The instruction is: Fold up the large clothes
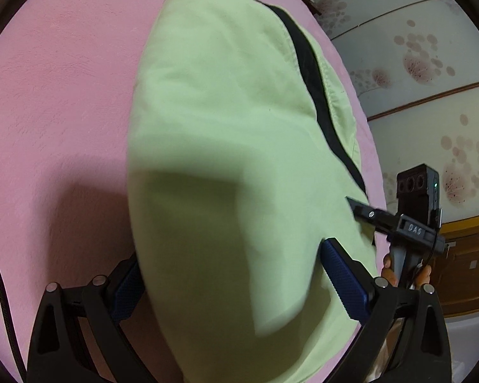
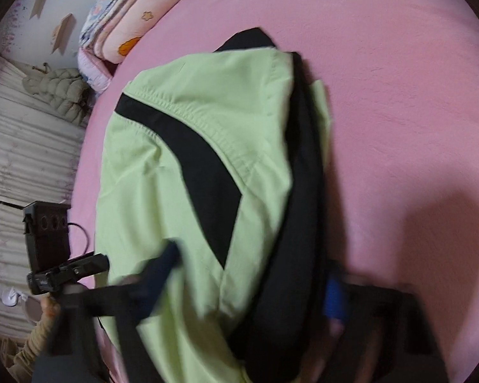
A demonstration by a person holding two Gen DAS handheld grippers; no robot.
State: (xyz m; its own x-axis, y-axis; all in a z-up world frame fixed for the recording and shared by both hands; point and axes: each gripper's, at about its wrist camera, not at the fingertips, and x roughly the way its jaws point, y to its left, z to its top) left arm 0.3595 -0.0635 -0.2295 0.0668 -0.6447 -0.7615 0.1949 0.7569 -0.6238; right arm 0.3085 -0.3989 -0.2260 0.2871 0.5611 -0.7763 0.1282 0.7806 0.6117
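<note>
Pink bedding covers the bed (image 1: 64,95) that fills both views, and a light green garment (image 1: 214,146) with black bands lies folded on it. Nearest in the left wrist view, the left gripper (image 1: 233,284) stands with its blue-padded fingers (image 1: 345,284) wide apart; the near end of the garment bulges between them, the left pad half hidden behind the cloth and the right one lying against it, with no clamping to be seen. Just beyond its right finger, the right gripper (image 1: 364,214) reaches in over the garment's right edge, a hand (image 1: 396,274) on its handle. From the right wrist view that gripper (image 2: 252,274) is blurred: one dark finger lies over the green cloth, a blue pad (image 2: 335,300) shows past the thick black edge, and the near end of the garment sits between them; whether they press on it I cannot tell. To the left, the left gripper (image 2: 89,265) pokes in at the bed's edge. Farther off, a folded quilt (image 2: 124,9) rests at the bed's far corner, and a puffy jacket (image 2: 60,92) lies beyond.
</note>
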